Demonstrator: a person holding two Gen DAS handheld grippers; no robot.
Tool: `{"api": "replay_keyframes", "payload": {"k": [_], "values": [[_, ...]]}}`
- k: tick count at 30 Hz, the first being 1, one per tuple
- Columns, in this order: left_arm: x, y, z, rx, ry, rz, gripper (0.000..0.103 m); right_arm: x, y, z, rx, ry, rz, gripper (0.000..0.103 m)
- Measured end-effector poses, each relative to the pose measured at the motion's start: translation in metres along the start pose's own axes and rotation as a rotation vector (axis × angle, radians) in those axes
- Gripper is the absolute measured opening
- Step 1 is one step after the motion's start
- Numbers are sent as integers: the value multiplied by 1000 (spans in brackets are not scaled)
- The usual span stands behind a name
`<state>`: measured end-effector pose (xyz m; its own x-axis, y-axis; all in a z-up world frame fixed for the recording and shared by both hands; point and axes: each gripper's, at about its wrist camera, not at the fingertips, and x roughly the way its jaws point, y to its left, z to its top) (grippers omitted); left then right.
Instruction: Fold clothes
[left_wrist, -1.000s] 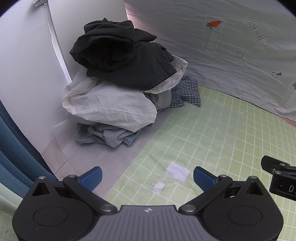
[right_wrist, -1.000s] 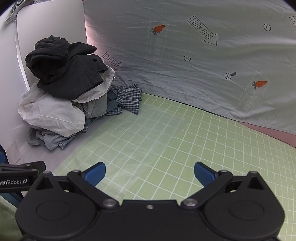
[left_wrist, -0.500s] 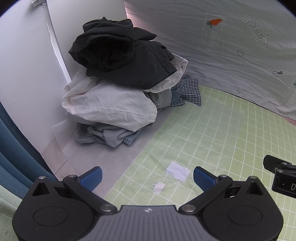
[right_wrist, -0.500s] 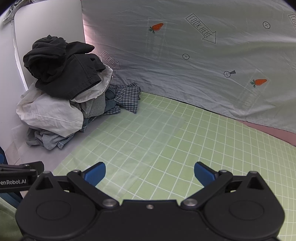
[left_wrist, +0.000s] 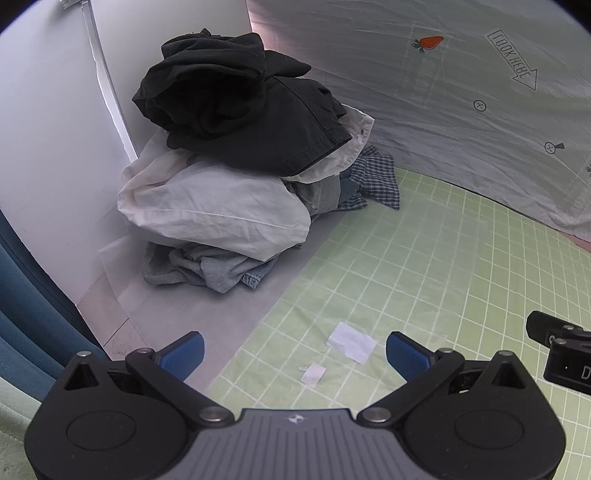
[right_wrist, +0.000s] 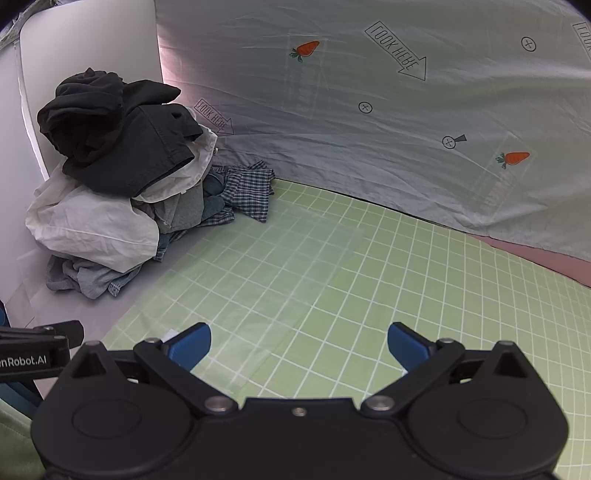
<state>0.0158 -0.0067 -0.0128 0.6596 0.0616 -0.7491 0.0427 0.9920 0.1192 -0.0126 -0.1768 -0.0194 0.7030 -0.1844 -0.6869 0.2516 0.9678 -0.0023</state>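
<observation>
- The left gripper has its blue fingers spread wide and holds nothing; it hovers above the green grid mat.
- The right gripper is also spread wide and empty, above the same mat.
- The pile of clothes lies in the far left corner, well apart from both grippers, on a pale sheet beside the mat.
- A black garment is on top of the pile, a white shirt is under it, and grey-blue clothes are at the bottom.
- A checked shirt lies at the right side of the pile and touches the mat's edge.
- Two small white paper scraps lie on the mat, just before the left gripper.
- A grey cloth backdrop with carrot and arrow prints stands behind the mat.
</observation>
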Motion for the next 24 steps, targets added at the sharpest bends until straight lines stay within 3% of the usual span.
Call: {"api": "replay_keyframes", "payload": {"k": [15,24], "values": [[23,7,11,6,47,32,103,18,2,11,-24,6,5,103],[49,34,59,-32,13,57,103,56,32,55,-87,-24,66,102]]}}
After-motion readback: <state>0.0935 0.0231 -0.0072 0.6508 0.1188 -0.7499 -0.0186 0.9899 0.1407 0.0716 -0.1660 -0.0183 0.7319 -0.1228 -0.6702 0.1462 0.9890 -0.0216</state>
